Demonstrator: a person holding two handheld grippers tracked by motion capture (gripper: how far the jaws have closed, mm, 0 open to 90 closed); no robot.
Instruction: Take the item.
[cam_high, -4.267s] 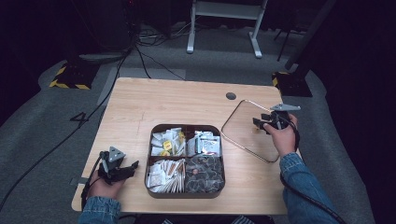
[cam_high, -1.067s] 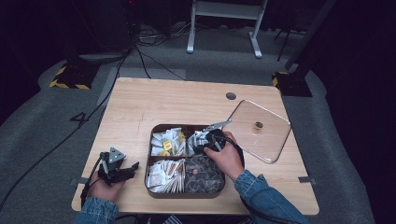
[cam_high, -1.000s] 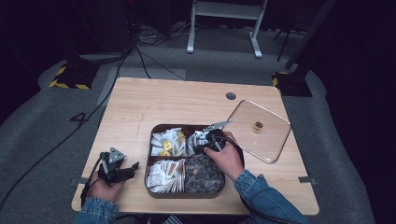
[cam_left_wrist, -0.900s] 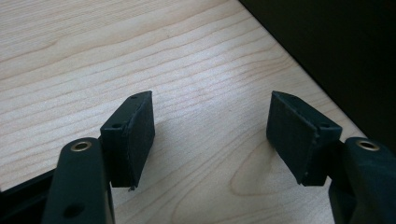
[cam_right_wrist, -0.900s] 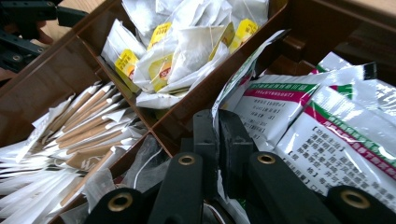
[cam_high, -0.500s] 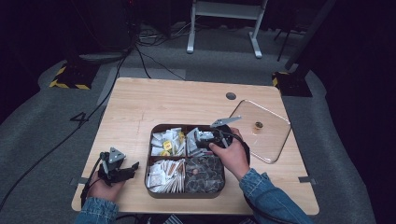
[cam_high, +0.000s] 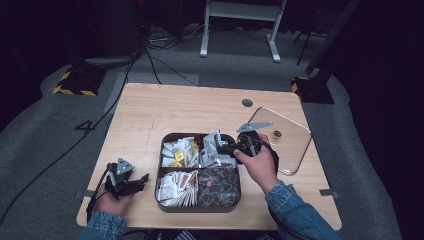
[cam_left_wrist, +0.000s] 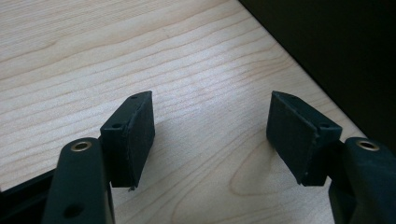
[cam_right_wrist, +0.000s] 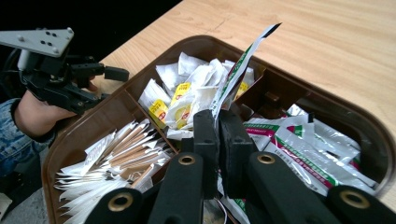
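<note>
Packet lower end hidden between jaws, tray cut off by picture's edge

Floor, left of the table: a dark numeral "4" marked on the grey carpet. Sachet print in the tray: too small to read.

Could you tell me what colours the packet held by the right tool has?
The packet is white with green and red print, clearest in the right gripper view.

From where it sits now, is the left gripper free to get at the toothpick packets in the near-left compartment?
Probably yes. The left gripper rests open on the table just beside the tray; the toothpick packets lie uncovered, and the right gripper works over the far-right compartment.
</note>
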